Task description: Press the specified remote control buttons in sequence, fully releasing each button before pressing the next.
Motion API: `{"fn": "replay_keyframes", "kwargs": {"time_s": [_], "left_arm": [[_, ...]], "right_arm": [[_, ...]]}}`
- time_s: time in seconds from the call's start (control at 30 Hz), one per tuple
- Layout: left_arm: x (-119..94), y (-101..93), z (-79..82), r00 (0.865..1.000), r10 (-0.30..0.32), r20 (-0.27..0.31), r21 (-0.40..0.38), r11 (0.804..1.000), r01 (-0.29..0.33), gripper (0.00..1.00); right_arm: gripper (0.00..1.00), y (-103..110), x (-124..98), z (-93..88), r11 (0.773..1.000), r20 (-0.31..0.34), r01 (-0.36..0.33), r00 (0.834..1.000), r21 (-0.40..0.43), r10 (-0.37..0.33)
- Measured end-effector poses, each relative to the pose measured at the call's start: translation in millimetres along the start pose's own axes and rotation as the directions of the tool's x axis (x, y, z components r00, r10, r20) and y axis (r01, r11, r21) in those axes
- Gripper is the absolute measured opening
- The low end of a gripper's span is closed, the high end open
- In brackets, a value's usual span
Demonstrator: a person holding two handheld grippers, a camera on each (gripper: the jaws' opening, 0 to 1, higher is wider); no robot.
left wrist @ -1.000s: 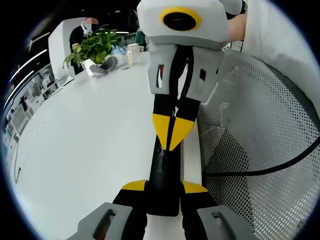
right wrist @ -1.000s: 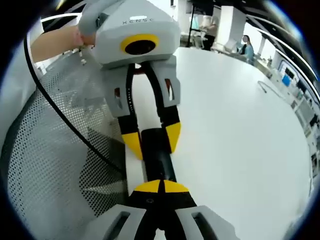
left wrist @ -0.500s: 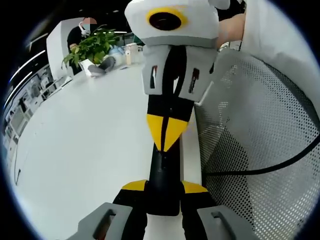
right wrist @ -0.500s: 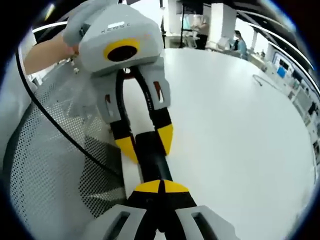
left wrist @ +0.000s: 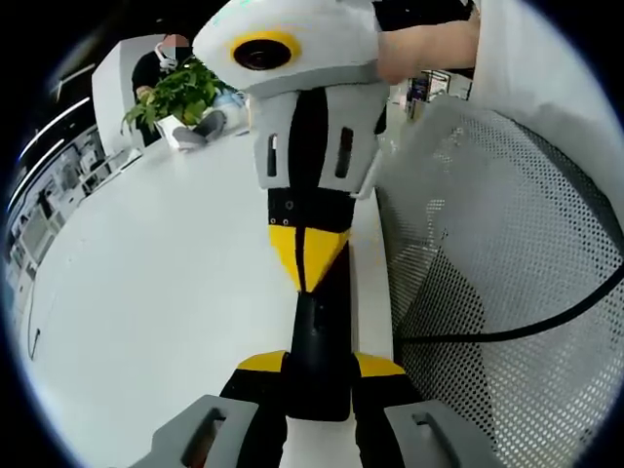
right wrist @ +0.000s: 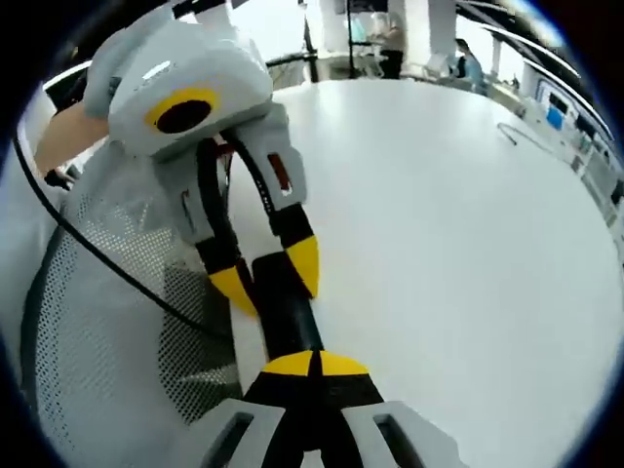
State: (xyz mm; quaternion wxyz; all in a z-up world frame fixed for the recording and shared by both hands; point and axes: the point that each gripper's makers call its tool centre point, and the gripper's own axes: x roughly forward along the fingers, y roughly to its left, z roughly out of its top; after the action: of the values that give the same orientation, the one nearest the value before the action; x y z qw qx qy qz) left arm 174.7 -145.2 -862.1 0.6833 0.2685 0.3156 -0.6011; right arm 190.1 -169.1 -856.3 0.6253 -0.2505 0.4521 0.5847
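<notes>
White table [left wrist: 146, 292], potted plant [left wrist: 180, 93], mesh chair [left wrist: 507, 253].

Remote [left wrist: 317, 341] – glossy blk plastic; table [left wrist: 166, 283] – smooth, matt.

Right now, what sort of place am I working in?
Probably an open-plan office or lab: a big white table carries a potted plant, a person sits at a distant desk, and a perforated mesh panel stands beside the table edge.

No text, label or number is legible anywhere.
</notes>
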Motion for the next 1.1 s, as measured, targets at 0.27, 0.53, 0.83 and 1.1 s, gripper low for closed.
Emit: {"fn": "replay_keyframes", "kwargs": {"time_s": [0.27,0.53,0.83,1.1], "left_arm": [[1,-0.1,0.5,1.000,-0.004,-0.004,0.003,1.000,0.004,0.23],[0,-0.2,0.9,1.000,-0.004,0.000,0.001,1.000,0.004,0.23],[0,-0.1,0.7,1.000,-0.002,0.011,-0.005,1.000,0.003,0.23],[0,-0.3,1.1,1.000,-0.003,0.011,-0.005,1.000,0.003,0.24]], "right_arm": [[0.00,-1,4,1.3,0.997,-0.104,-0.057,0.993,0.045,0.061],[0.00,-5,4,4.7,0.995,0.026,0.006,1.000,0.104,-0.009],[0.00,17,-6,8.9,0.998,0.137,0.055,0.989,0.011,-0.056],[0.00,22,2,7.0,0.993,0.097,0.070,0.993,-0.092,-0.061]]}}
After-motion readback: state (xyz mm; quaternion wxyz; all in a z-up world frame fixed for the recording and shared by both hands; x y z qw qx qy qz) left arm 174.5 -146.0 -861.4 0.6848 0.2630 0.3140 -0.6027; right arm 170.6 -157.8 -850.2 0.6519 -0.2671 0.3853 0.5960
